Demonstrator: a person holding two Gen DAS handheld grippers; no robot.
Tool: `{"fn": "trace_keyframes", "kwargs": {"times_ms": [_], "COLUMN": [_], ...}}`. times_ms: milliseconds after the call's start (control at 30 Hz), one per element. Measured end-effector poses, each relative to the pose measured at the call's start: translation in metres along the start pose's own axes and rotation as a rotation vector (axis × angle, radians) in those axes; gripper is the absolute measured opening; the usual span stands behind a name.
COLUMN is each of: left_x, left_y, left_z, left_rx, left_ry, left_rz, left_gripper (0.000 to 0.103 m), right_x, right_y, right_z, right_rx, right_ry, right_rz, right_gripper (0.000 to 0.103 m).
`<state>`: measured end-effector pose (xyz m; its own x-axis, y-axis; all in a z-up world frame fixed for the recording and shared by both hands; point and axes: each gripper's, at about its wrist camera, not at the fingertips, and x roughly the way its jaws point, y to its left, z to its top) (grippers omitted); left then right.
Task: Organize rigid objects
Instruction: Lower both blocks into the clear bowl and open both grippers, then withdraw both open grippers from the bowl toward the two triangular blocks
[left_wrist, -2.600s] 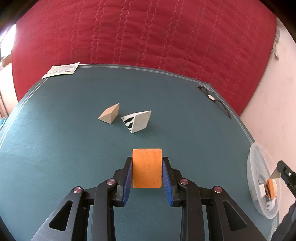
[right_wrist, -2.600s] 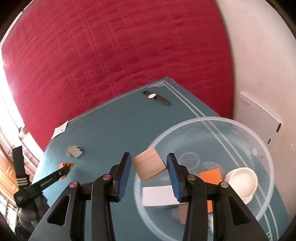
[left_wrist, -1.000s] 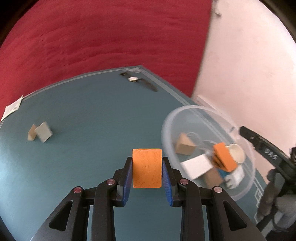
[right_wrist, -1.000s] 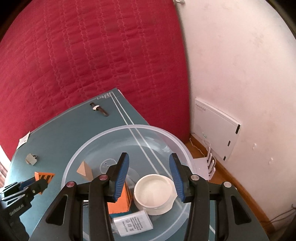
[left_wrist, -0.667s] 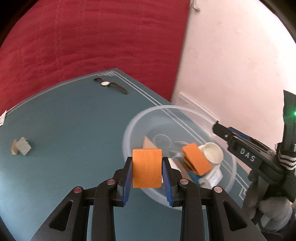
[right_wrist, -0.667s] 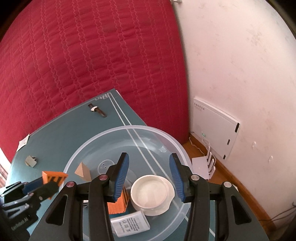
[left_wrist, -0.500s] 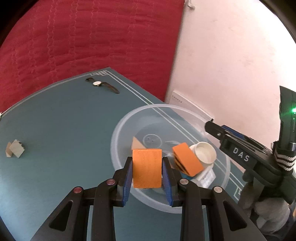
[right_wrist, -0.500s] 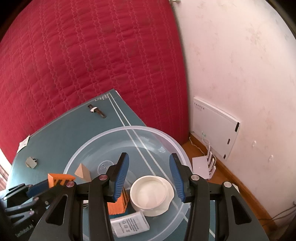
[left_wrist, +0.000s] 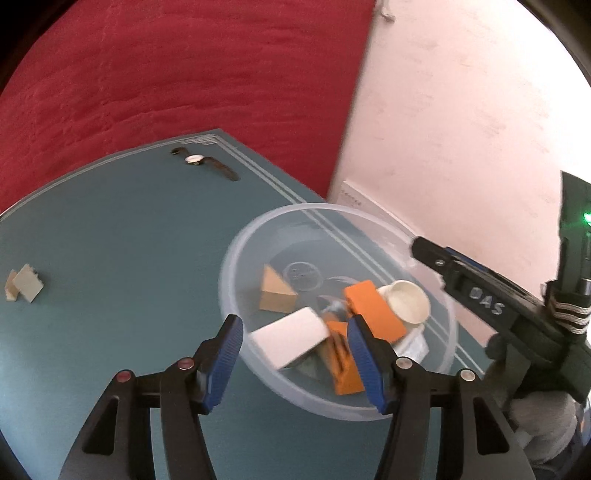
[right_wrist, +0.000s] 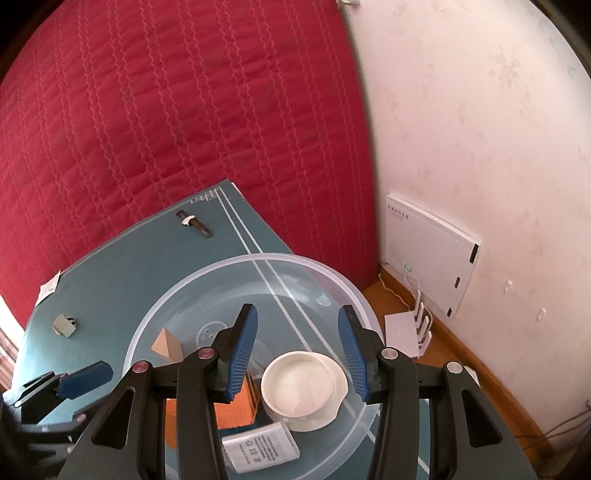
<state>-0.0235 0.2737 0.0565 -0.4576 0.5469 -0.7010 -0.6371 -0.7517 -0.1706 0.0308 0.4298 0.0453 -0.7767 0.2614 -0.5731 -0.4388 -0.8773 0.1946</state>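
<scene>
My left gripper (left_wrist: 295, 343) is open and empty, just above the near rim of the clear plastic bowl (left_wrist: 295, 225). An orange wooden block (left_wrist: 341, 369) lies in the bowl right below its fingers, beside a white block (left_wrist: 288, 339), a tan wedge (left_wrist: 275, 293), a second orange block (left_wrist: 373, 314) and a small white dish (left_wrist: 408, 302). My right gripper (right_wrist: 297, 347) is open and empty above the bowl (right_wrist: 207, 273), over the white dish (right_wrist: 303, 387). Two small blocks (left_wrist: 24, 288) lie on the teal table at the far left.
A wristwatch (left_wrist: 205, 166) lies near the table's far corner. A paper slip (right_wrist: 50, 290) sits at the table's far left edge. A red quilt hangs behind the table (left_wrist: 110, 240) and a pink wall stands to the right. A white sachet (right_wrist: 260, 446) lies in the bowl.
My left gripper carried the orange block over to the bowl, then opened; the block now lies in the bowl. My right gripper released its tan wedge earlier and stays open over the bowl.
</scene>
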Motion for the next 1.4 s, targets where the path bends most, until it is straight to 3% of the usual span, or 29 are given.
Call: {"fn": "trace_keyframes", "kwargs": {"times_ms": [167, 600, 1400], "left_x": [-0.001, -0.007, -0.032], "left_y": [0.015, 0.036, 0.107], "left_z": [-0.003, -0.008, -0.012], "left_rx": [-0.040, -0.096, -0.224], "left_ry": [0.003, -0.010, -0.051], "left_rz": [0.033, 0.103, 0.241], "left_gripper": [0.062, 0.084, 0.088], "right_x": [0.000, -0.003, -0.021], "right_y": [0.001, 0.013, 0.072], "right_z": [-0.003, -0.007, -0.018], "right_rx": [-0.007, -0.034, -0.163], "right_ry": [0.004, 0.011, -0.012], "right_rz": [0.005, 0.019, 0.115], "right_gripper": [0.047, 0.047, 0.048]}}
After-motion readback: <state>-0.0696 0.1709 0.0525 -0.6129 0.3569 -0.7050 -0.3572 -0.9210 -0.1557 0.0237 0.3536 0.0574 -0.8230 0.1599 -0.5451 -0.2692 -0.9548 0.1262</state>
